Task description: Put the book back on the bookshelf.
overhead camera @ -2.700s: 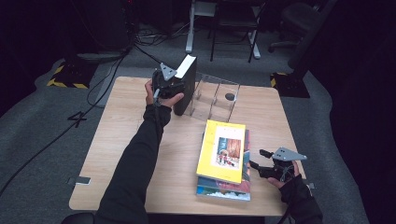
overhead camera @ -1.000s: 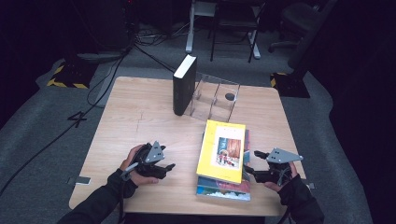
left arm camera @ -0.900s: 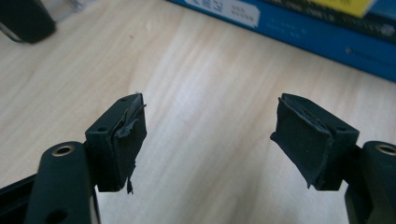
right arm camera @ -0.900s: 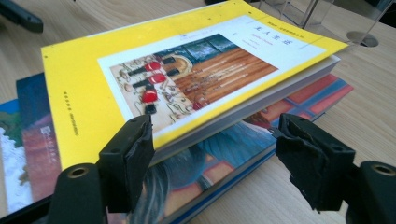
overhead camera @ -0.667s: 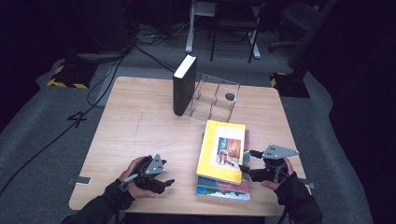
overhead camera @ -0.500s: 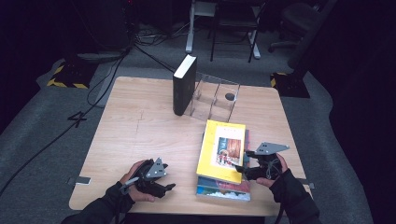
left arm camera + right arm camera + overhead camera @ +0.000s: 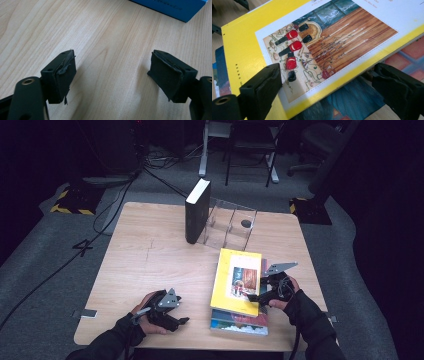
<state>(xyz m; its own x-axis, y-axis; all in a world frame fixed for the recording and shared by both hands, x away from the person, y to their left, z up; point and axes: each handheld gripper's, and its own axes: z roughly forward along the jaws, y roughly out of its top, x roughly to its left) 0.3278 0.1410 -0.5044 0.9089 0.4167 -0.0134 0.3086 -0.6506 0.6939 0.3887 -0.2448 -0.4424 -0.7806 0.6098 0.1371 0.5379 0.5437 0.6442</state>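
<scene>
Two claws are being held low over the wooden tabletop (image 7: 150,250), both in the lower part of the high view. The right claw (image 7: 256,297), at lower right, is being set around the edge of the yellow book (image 7: 235,280), which is lying on top of a stack in the lower middle-right of that view. In the right gripper view the jaws are standing apart, one above the yellow cover at lower left and the other below the book's edge at lower right; they have just been opening, and the pads are not pressing on the cover. Beneath the yellow book a blue-covered book (image 7: 239,324) is being overlapped, its lower edge showing toward the near side of the tabletop. The left claw (image 7: 181,321), at lower left, is being held with its jaws wide apart, having just been opening, over bare wood, with nothing between them; a blue book corner (image 7: 172,7) is showing at the upper right of the left gripper view. Well apart, in the upper middle, a black book (image 7: 196,211) is standing upright against a clear rack (image 7: 227,222).
</scene>
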